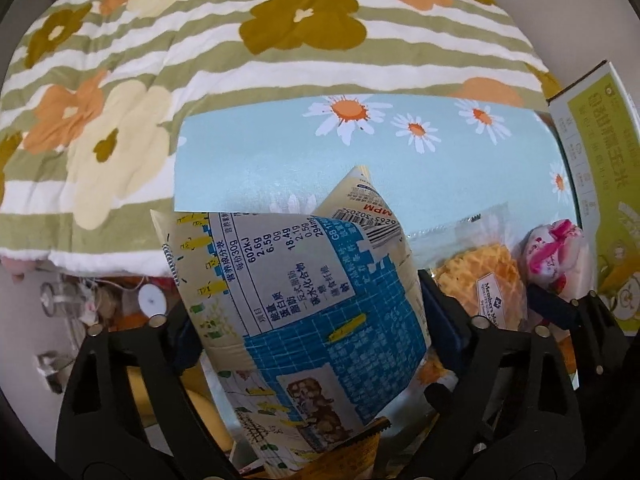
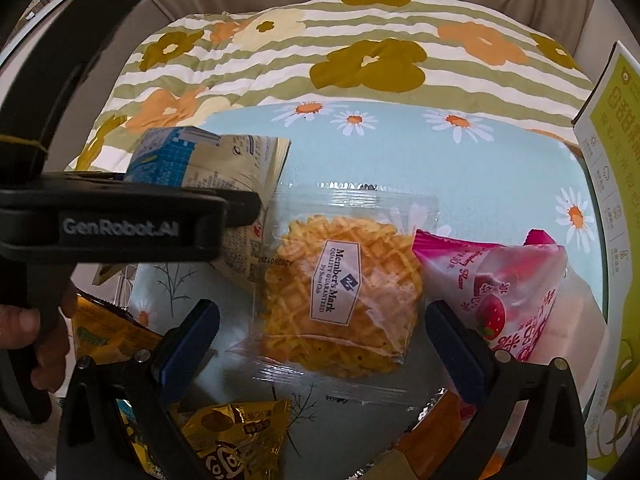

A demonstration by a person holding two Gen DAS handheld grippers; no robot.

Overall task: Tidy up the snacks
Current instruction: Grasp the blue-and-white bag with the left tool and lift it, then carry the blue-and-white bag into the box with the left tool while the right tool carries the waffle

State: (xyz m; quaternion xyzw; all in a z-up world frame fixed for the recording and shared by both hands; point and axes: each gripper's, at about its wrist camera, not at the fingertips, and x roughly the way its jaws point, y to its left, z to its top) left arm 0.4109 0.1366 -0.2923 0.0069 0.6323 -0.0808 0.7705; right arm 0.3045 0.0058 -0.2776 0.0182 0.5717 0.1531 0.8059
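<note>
Striped floral quilt point(image 2: 360, 64): spread behind the daisy-print blue surface point(image 2: 500, 168), along its far edge. Green carton point(image 2: 612, 184): stood at the right edge. Blue-and-cream snack bag point(image 1: 304, 304): clamped between the left gripper's point(image 1: 308, 320) fingers and lifted near the left edge. Clear waffle-crisp packet point(image 2: 340, 288): laid mid-surface, flanked by the right gripper's point(image 2: 320, 336) parted fingers, untouched. Pink strawberry packet point(image 2: 512, 292): just beside it, rightward. Gold wrapper point(image 2: 240, 436): at the near edge.
</note>
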